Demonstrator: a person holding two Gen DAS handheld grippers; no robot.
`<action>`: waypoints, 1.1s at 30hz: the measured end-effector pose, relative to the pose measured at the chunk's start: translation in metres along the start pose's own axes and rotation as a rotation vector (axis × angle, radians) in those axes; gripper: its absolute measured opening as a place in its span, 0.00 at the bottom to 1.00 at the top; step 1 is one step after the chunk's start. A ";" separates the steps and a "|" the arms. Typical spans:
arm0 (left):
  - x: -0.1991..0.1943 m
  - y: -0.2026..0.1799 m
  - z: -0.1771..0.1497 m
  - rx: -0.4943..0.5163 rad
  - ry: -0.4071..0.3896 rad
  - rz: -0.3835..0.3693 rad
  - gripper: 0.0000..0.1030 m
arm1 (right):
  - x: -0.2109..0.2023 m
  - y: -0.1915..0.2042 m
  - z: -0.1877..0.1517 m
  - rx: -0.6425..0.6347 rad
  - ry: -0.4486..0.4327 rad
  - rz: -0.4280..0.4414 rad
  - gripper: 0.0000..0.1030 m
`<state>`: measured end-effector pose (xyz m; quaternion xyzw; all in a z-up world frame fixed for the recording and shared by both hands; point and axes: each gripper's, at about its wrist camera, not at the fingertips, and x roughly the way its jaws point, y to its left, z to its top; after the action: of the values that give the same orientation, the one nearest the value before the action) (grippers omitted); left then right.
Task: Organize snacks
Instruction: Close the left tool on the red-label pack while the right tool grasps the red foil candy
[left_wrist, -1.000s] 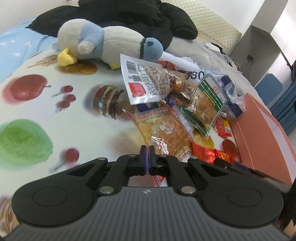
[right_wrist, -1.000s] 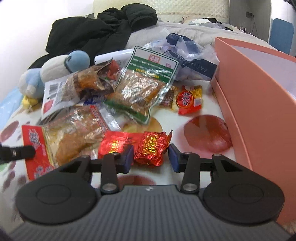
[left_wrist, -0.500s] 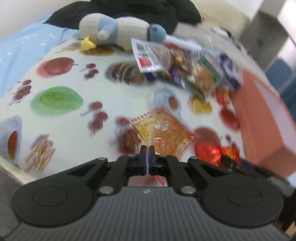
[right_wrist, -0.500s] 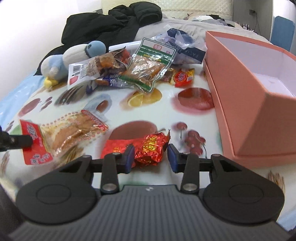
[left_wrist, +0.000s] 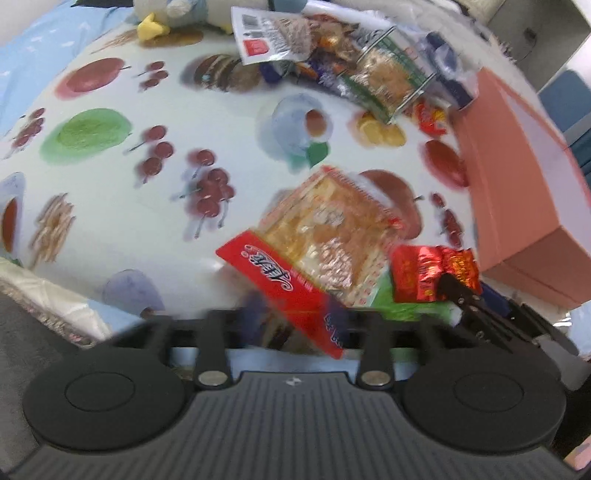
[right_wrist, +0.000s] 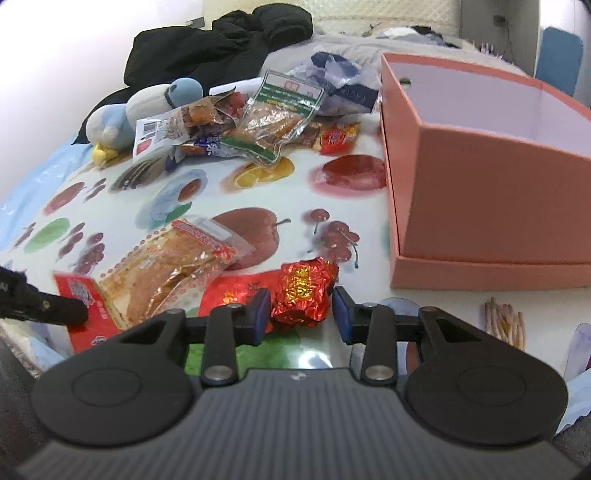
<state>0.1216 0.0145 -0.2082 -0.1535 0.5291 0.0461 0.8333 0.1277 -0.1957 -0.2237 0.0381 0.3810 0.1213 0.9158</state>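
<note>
Left view blurred; left tongs (left_wrist: 291, 325) fingertips indistinct. Jaws just opened from shut, wide now; cracker packet (left_wrist: 325, 236) loose between them on bed near pink box (right_wrist: 480, 177). Right tongs (right_wrist: 301, 314) clamp red foil packet (right_wrist: 303, 291).

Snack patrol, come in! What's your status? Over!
Left fingers just opened, orange snack packet loose between them. Right fingers shut on red foil snack. Pink box open, nothing blocking it.

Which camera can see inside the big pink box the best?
The right wrist view. There the pink box shows its open top and pale inside walls, with nothing visible inside, though the floor is hidden. The left wrist view catches only the box's outer side and rim at the blurry right edge.
</note>
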 end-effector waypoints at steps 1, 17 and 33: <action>0.000 0.000 0.001 0.005 -0.011 0.013 0.68 | 0.001 -0.001 0.000 0.000 0.010 0.012 0.39; 0.041 -0.074 0.041 0.573 0.024 -0.102 0.79 | 0.014 -0.003 -0.005 -0.051 -0.046 0.028 0.61; 0.070 -0.072 0.038 0.555 0.030 -0.031 0.55 | 0.021 0.004 -0.009 -0.134 -0.072 0.028 0.42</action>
<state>0.2022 -0.0477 -0.2406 0.0721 0.5315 -0.1158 0.8360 0.1346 -0.1869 -0.2442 -0.0136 0.3382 0.1577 0.9277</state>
